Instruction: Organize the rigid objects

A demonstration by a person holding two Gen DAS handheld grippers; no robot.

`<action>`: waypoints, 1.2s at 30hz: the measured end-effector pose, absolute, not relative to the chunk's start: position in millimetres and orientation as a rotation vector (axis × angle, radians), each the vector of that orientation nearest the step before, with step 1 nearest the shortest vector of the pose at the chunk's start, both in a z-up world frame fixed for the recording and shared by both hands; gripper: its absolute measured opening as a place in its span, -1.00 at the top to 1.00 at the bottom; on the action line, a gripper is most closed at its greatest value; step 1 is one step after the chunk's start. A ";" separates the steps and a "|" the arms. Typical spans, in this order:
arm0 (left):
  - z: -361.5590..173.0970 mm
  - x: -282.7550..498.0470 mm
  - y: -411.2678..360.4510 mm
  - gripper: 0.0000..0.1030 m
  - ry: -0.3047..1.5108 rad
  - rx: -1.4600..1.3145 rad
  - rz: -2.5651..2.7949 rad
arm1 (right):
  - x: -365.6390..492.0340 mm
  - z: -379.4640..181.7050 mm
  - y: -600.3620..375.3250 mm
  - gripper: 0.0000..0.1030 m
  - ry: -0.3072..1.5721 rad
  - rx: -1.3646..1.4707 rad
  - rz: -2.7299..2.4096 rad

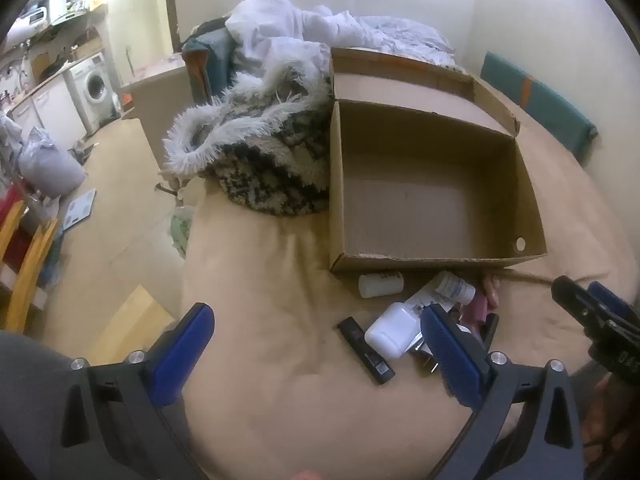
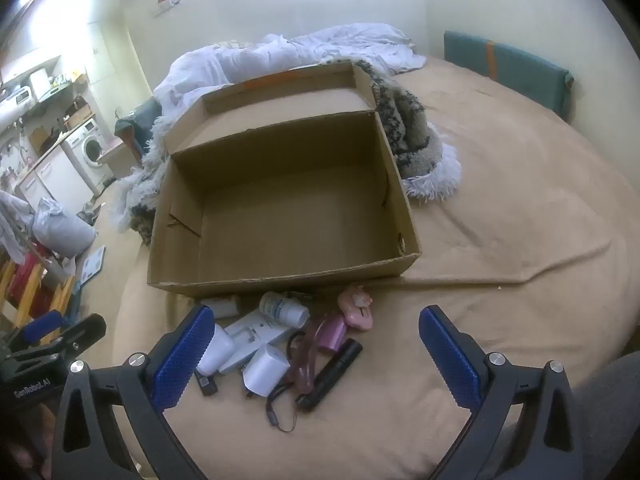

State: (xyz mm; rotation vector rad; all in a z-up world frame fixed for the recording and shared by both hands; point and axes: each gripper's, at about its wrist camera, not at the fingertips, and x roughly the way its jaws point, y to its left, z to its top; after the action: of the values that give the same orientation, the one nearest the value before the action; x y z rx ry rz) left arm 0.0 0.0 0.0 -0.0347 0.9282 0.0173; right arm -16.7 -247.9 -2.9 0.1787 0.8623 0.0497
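The bed (image 2: 500,208), under a tan cover, carries everything; its near-left edge drops to the floor (image 1: 120,200), and broad bare cover lies to the right of the items.

An open cardboard box (image 2: 280,276) sits mid-bed, lid flap standing up at the back, interior bare. A fringed patterned blanket (image 1: 272,160) presses against its left wall and wraps behind it, with white bedding (image 1: 304,28) heaped beyond. A teal cushion (image 2: 516,64) leans on the far wall, well apart from the box.

The objects lie in a tight cluster just before the box's front wall:
- a flat white device (image 2: 256,334), partly under its neighbours;
- a white charger (image 2: 266,372), beside a rounded white case (image 2: 214,350);
- a white labelled bottle (image 2: 282,310) on its side, resting on the flat device;
- a smaller white bottle (image 1: 380,285) lying close to the box front;
- a black torch (image 2: 332,374) at the cluster's right;
- a slim black stick (image 1: 366,350) at its left;
- a pink cat-shaped piece (image 2: 356,308) and a pink cylinder (image 2: 334,334).

The left claw (image 1: 318,354) hangs spread above bare cover left of the cluster, holding nothing. The right claw (image 2: 316,354) hangs spread over the cluster, likewise holding nothing.
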 end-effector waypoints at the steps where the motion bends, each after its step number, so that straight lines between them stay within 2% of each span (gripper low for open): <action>1: 0.0 -0.1 0.1 -1.00 0.924 -0.042 0.014 | -16.9 -3.0 -247.5 -1.00 0.859 0.174 0.047; 36: 0.9 2.2 0.3 -1.00 0.911 -0.047 0.014 | -16.8 -2.9 -247.4 -1.00 0.862 0.169 0.044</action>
State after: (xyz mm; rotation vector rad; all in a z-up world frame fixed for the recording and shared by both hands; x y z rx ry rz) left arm 2.2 0.3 0.9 -0.0468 0.9107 0.0141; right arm -16.8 -247.4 -2.9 0.1686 0.8619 0.0435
